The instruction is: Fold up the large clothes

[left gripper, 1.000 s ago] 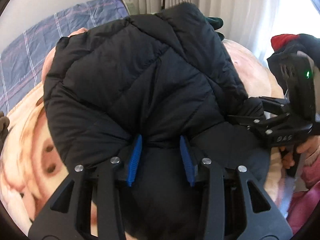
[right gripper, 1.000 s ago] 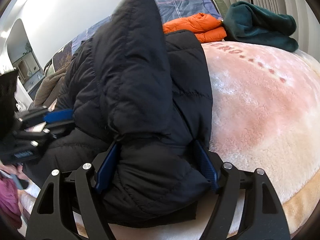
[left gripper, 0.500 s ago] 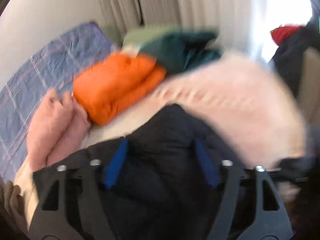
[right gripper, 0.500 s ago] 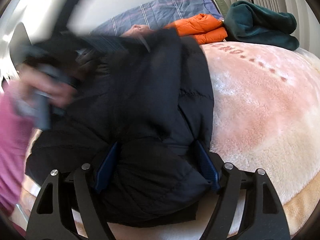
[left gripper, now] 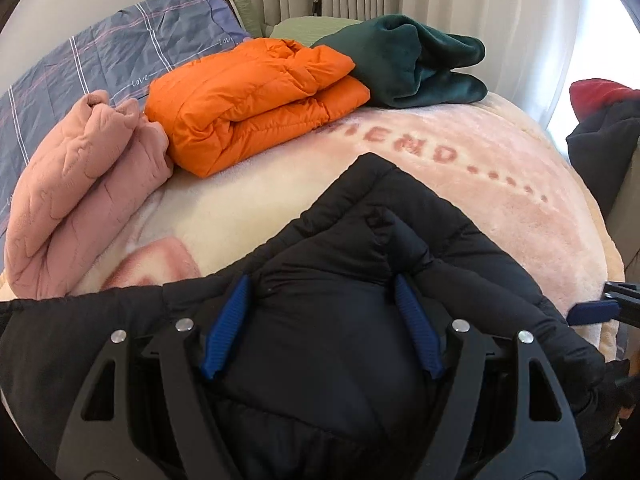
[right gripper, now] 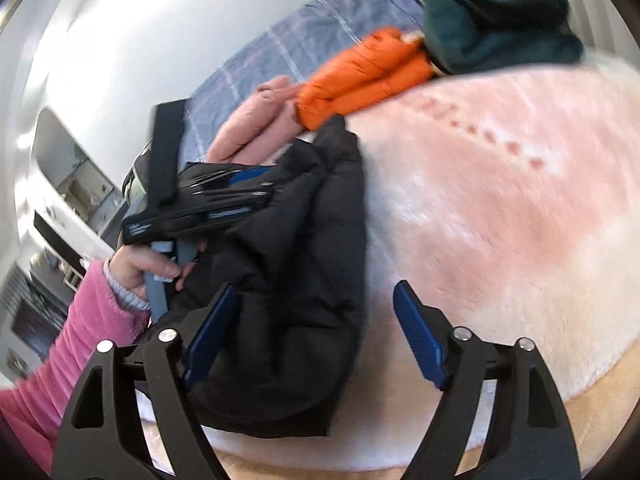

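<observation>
Black quilted jacket [left gripper: 340,320] | puffy, folded | on plush blanket [left gripper: 480,200]

both wrist cameras look down closely, sharing the black jacket [left gripper: 360,264] and bed [left gripper: 500,184].

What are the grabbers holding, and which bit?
Nothing is held. Jaws of the left gripper and right gripper have just been opening; the black jacket only lies loose between them.

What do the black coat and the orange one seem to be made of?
Black coat: seemingly matte synthetic shell over padding; puffy stitched quilting. Orange one: similar quilted padding, but a smoother shell with slight sheen, probably nylon; fine crinkles.
</observation>
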Demonstrator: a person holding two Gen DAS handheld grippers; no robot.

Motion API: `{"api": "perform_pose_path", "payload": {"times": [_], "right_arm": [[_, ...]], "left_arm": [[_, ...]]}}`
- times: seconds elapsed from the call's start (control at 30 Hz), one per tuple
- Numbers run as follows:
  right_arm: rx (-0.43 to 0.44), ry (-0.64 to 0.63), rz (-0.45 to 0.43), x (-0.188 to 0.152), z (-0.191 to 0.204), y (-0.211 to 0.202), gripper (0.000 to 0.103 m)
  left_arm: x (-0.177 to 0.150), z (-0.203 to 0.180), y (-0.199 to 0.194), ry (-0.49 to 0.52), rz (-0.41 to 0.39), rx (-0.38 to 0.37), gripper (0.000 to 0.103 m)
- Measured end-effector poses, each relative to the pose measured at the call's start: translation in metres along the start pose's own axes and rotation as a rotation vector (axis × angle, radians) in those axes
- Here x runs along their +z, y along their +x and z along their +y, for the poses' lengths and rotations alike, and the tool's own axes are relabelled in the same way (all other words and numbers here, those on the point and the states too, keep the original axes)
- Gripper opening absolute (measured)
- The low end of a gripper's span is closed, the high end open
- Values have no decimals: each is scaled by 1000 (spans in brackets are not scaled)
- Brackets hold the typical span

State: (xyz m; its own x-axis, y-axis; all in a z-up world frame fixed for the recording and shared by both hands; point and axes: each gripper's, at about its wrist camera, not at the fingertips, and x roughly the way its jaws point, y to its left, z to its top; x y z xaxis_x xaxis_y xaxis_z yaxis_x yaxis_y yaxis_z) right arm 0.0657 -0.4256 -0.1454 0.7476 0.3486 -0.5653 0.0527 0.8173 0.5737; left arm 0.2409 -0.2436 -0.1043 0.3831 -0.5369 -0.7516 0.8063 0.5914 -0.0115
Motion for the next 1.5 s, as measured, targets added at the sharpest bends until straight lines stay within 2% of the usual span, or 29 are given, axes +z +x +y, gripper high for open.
{"api": "perform_pose_path", "payload": {"times": [0.1,0.2,0.3,0.4,0.63,0.73,0.83,0.9,1.0,1.4,1.5], "right_arm": [[80,100,71,6,-16,16,82],[118,97,101,9,-12,24,85],[202,119,179,8,-6,34,86],[156,66,244,2,7,43,86],[138,164,234,9,8,58,87],[123,153,213,9,12,62,86],[107,122,186,4,10,54,79],[113,120,163,2,5,50,69],[121,117,125,-3,-2,45,62],[59,60,94,-9,5,46,61],[49,48,85,-10,6,46,60]], "left_arm": [[-1,1,0,-7,-5,-8,75],[-1,2,0,-12,-10,-12,75],[-2,3,-1,-19,-12,-19,75],[-2,3,-1,-21,-14,-23,75],[-2,3,-1,-20,-13,-21,75],[-2,3,-1,-19,-13,-19,76],[-2,3,-1,-18,-13,-19,75],[-2,2,-1,-13,-15,-10,75],[-2,-4,-1,8,-19,17,76],[-2,-6,-1,18,-26,25,76],[0,-4,-15,5,-59,32,77]]}}
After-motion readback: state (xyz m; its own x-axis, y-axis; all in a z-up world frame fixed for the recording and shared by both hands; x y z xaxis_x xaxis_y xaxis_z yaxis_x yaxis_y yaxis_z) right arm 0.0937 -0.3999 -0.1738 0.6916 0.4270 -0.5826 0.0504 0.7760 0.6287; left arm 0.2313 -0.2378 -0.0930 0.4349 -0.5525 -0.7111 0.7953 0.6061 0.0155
